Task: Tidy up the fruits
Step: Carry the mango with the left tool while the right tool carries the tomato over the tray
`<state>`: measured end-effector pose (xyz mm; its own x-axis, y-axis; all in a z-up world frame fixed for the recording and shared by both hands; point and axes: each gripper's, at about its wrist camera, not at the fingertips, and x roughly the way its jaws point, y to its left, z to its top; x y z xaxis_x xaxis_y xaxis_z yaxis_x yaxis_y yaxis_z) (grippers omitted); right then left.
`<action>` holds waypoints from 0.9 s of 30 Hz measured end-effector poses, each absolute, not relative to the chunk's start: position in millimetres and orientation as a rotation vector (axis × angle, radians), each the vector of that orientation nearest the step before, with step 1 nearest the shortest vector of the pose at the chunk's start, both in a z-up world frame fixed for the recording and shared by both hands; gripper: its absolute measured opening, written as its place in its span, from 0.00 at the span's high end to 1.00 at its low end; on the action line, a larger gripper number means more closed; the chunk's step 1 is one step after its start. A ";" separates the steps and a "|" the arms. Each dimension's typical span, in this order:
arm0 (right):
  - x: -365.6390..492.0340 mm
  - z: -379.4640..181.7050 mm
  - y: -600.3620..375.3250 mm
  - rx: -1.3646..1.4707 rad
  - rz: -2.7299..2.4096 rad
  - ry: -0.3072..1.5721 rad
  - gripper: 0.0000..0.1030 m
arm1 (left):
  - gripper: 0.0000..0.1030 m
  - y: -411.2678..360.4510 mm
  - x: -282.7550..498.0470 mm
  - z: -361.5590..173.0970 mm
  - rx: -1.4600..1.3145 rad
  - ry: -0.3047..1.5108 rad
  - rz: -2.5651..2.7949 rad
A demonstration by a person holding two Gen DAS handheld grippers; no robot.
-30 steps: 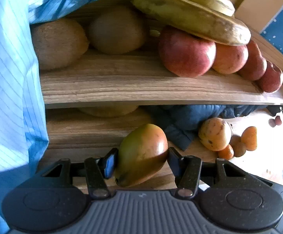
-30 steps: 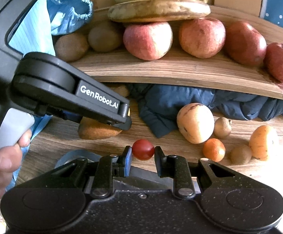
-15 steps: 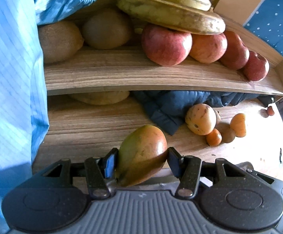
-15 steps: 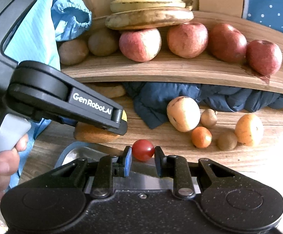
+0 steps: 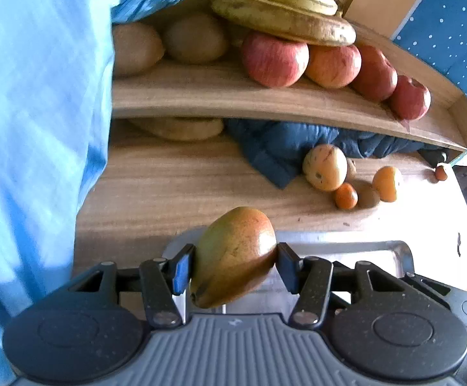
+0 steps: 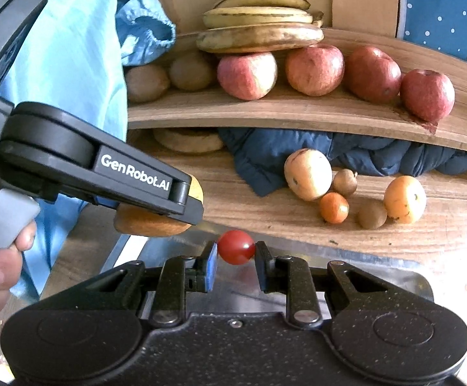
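Left wrist view: left tongs (image 5: 233, 260) clench a mango (image 5: 233, 257) over the table's (image 5: 169, 189) front edge; right tongs (image 6: 236, 259) pinch a cherry tomato (image 6: 236, 247).

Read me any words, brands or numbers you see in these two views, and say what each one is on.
"GenRobot.AI": white lettering on the side of the left gripper, right wrist view.
A small pale mark on the left gripper's grey ribbed housing, left wrist view, is too small to read.
Nothing else carries text.
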<state>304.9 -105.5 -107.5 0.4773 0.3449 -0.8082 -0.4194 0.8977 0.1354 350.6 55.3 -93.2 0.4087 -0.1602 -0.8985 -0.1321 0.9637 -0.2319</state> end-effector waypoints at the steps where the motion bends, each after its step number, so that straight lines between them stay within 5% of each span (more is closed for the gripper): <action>1: 302.1 -107.2 -105.8 -0.089 0.473 0.970 0.74 | 0.44 55.1 346.7 -93.6 -0.289 1.157 -0.014; 27: 244.8 -117.3 -116.2 -0.171 0.568 1.075 0.74 | 0.44 43.7 280.8 -108.4 -0.348 1.204 0.082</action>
<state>244.8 -116.2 -117.3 0.3495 0.3548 -0.8672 -0.5165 0.8452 0.1376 280.8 43.7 -108.4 0.3626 -0.1217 -0.9240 -0.2454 0.9440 -0.2207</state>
